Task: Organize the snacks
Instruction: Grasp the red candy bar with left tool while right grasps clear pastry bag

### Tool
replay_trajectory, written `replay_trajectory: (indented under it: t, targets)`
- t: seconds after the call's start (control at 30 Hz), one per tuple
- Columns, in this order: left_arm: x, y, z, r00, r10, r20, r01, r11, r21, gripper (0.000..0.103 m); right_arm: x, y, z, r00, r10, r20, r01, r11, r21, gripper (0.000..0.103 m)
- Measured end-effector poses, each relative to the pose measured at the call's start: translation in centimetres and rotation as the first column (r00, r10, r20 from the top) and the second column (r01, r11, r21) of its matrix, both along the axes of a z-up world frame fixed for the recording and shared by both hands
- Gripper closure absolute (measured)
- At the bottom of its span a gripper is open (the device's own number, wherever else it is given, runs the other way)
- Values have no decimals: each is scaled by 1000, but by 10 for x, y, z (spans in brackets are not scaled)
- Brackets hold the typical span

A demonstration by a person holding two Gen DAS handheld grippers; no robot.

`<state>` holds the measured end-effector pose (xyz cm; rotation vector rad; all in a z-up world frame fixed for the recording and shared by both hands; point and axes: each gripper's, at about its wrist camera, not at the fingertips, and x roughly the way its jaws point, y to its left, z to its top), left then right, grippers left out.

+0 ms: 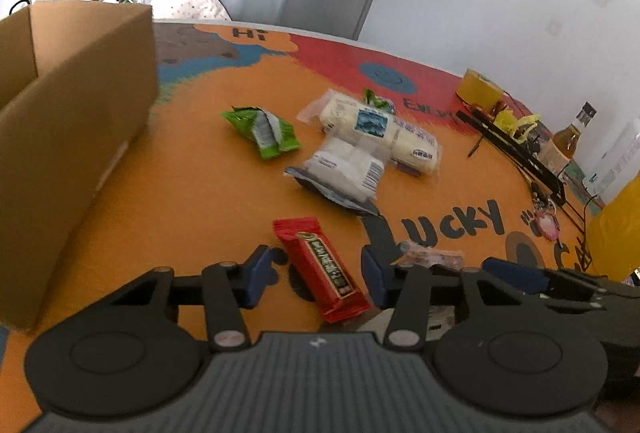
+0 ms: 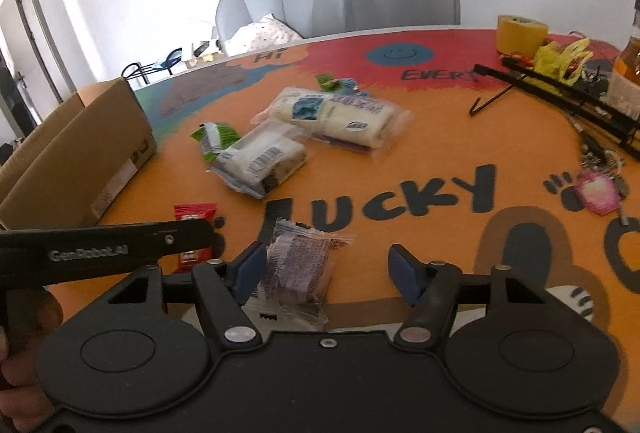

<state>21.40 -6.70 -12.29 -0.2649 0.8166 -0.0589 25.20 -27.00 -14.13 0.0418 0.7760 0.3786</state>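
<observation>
Two hand-held black grippers w/ blue finger pads hang low over a table covered by an orange, red & blue cartoon-print cloth (image 1: 192, 193) lettered "LUCKY".

Left gripper (image 1: 316, 275): jaws spread, a long red snack bar in a shiny wrapper w/ a gold-framed label (image 1: 320, 269) lying flat on the cloth between the pads. Neither pad touches it; there's a gap on both sides. The bar runs diagonally, near end toward the gripper body.

Right gripper (image 2: 328, 269): jaws also spread, a small clear-wrapped snack w/ purple print (image 2: 298, 269) on the cloth between them. It sits up against the left-hand pad; can't tell if they actually touch. The right-hand pad is well clear of it. A person's hand (image 2: 16, 353) shows at the left edge of the right wrist view, on the left gripper's handle.

Farther back on the cloth, approx. mid-table: a torn green foil packet (image 1: 264, 131), a white wrapped cake w/ barcode in clear plastic (image 1: 344, 169), and a long cream-coloured roll in clear plastic w/ a blue label (image 1: 376, 129), the last two overlapping. An open brown cardboard box (image 1: 76, 137) stands at the left side, apart from the snacks.

Right side of the table: a yellow tape roll (image 2: 520, 33), a black wire rack (image 2: 560, 89), a glass bottle of amber liquid (image 1: 564, 141), a pink keyring charm (image 2: 594, 193).
</observation>
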Motion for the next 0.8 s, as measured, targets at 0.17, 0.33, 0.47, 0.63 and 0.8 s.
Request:
replay_trajectory:
  t: [0.17, 0.33, 0.47, 0.63, 0.8]
  targets:
    - [0, -10, -3, 1000, -5, 13, 4, 999, 34, 55, -1, -5, 2, 1000, 6, 6, -6, 1000, 7, 38]
    - [-3, -13, -4, 1000, -8, 21, 5, 995, 100, 71, -6, 7, 0, 998, 56, 29, -55, 998, -28, 39]
    - [-5, -7, -4, 1000, -6, 15, 4, 993, 121, 84, -5, 10, -5, 998, 58, 11, -57, 998, -36, 54]
    - [-11, 2, -2, 1000, 11, 9, -12, 994, 107, 85, -7, 12, -1, 997, 69, 15, -69, 997, -27, 69]
    - [-24, 13, 14, 999, 16, 47, -20, 995, 97, 85, -12, 17, 13, 997, 62, 39, -62, 998, 2, 70]
